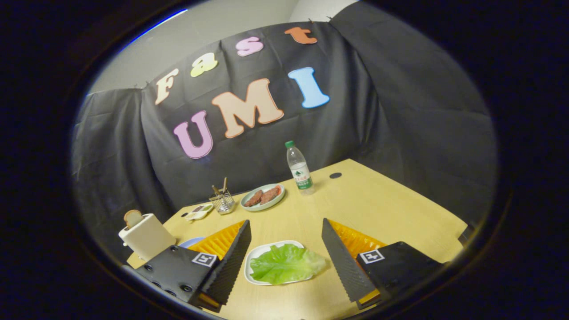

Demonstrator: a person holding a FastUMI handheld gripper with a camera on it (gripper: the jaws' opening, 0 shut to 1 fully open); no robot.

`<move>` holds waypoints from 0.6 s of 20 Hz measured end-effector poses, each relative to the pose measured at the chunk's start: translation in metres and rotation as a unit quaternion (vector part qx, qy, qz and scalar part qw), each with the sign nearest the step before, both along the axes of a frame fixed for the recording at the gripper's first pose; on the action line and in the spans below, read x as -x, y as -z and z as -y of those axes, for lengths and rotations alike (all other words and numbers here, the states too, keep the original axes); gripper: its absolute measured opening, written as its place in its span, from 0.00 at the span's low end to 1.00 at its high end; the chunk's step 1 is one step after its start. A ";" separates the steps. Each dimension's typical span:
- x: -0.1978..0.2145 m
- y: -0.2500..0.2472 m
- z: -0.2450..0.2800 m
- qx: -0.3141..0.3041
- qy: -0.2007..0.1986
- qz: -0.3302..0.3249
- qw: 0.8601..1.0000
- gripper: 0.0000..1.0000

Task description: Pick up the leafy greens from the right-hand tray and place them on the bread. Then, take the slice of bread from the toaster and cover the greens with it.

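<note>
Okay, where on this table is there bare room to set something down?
Bare wood lies beyond the right finger, right of the water bottle. Another patch sits between the lettuce tray and the meat plate. The toaster side is crowded. The gripper is open around the lettuce.

On the wooden table [382, 204] stand a clear water bottle [299, 169] with a green cap, beside it a plate of brown patties [262, 197], then a small wire holder with utensils [222, 198] and a little flat dish [199, 211], all near the black cloth wall [400, 111].
</note>
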State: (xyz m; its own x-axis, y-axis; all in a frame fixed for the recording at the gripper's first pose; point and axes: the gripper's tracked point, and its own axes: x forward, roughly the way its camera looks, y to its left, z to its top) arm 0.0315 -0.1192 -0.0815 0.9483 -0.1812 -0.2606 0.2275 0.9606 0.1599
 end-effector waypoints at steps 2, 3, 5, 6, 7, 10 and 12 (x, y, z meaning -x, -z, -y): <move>-0.002 0.015 0.013 -0.015 0.012 -0.021 1.000 1.00; -0.001 0.023 0.018 -0.022 0.016 -0.034 0.999 1.00; -0.002 0.038 0.026 -0.029 0.021 -0.058 0.998 0.99; -0.004 0.046 0.029 -0.031 0.021 -0.068 0.997 0.99; -0.004 0.053 0.029 -0.034 0.017 -0.078 0.996 0.99; -0.007 0.077 0.026 -0.064 0.001 -0.111 0.992 0.99; -0.012 0.088 0.022 -0.086 -0.010 -0.125 0.988 0.99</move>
State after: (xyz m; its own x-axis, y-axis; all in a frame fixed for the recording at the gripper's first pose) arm 0.0434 -0.1416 -0.1691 0.8536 -0.0957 -0.5121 0.2618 0.9287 0.2627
